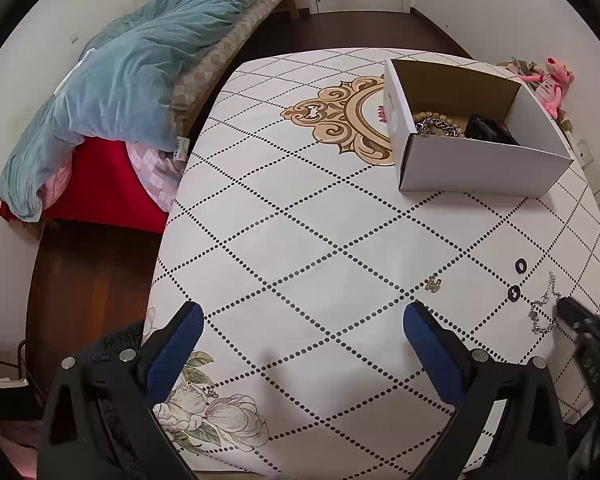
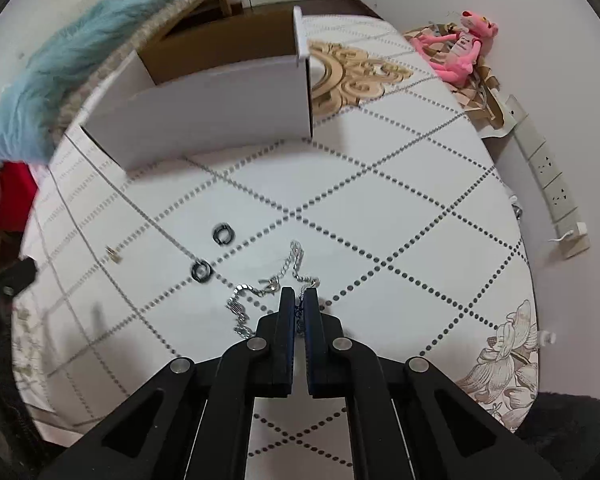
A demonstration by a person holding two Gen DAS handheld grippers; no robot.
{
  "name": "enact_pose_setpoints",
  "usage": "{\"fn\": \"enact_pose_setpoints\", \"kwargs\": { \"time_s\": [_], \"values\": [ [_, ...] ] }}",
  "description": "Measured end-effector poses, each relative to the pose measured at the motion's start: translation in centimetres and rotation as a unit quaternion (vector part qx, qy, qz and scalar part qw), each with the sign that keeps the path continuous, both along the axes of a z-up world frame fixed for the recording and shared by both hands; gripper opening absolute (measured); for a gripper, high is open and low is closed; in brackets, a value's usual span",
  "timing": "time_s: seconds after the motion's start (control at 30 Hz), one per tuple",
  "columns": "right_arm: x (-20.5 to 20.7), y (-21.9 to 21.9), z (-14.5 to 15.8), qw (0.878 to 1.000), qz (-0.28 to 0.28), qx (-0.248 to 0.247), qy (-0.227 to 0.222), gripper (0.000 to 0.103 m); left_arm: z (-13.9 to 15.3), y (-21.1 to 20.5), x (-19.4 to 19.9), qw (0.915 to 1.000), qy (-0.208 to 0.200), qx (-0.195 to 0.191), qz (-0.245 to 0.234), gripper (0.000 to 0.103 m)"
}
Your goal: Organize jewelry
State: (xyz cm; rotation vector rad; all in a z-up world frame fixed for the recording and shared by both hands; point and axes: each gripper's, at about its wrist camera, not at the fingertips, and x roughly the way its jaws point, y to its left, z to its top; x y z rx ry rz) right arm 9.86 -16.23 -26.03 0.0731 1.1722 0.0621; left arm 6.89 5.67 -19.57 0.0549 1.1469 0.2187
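Four loose pieces are left on the patterned table (image 1: 300,208): two dark rings (image 2: 223,234) (image 2: 201,271), a small gold piece (image 1: 433,283), and a silver chain (image 2: 260,292) lying in a loose tangle near the table's right edge; the white cardboard box (image 1: 472,156) is set well apart from them toward the far side, open at the top, and a beaded bracelet (image 1: 428,115), a heavy metal chain bracelet (image 1: 440,126) and a black item (image 1: 486,130) are seen inside it, so it is judged to serve as the collecting place. The right gripper (image 2: 299,294) is pressed nearly together at the table surface, and a strand of the silver chain is seen pinched between its fingers; the low, narrow grip is presumably needed because so thin a chain would otherwise slip free. The left gripper (image 1: 304,332) is held spread wide above bare tablecloth with nothing between its blue pads (image 1: 432,344); it is judged to be kept idle and clear of the work.
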Motion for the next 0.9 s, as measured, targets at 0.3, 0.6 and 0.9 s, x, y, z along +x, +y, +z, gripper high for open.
{"fn": "enact_pose_setpoints", "kwargs": {
  "time_s": [0.3,0.6,0.9],
  "values": [
    [0.1,-2.5,4.8,0.997,-0.037,0.037,-0.056,0.004,-1.9,-2.0,1.8,0.998,0.016,-0.051,-0.033,0.101],
    [0.5,-4.7,3.9,0.997,-0.061,0.035,-0.039,0.004,-4.1,-5.3,3.3,0.9932,0.024,-0.07,-0.09,0.07],
    [0.6,-4.9,3.7,0.997,-0.063,0.034,-0.037,0.004,-4.4,-6.1,3.5,0.9882,0.02,-0.095,-0.118,0.01]
  ]
}}
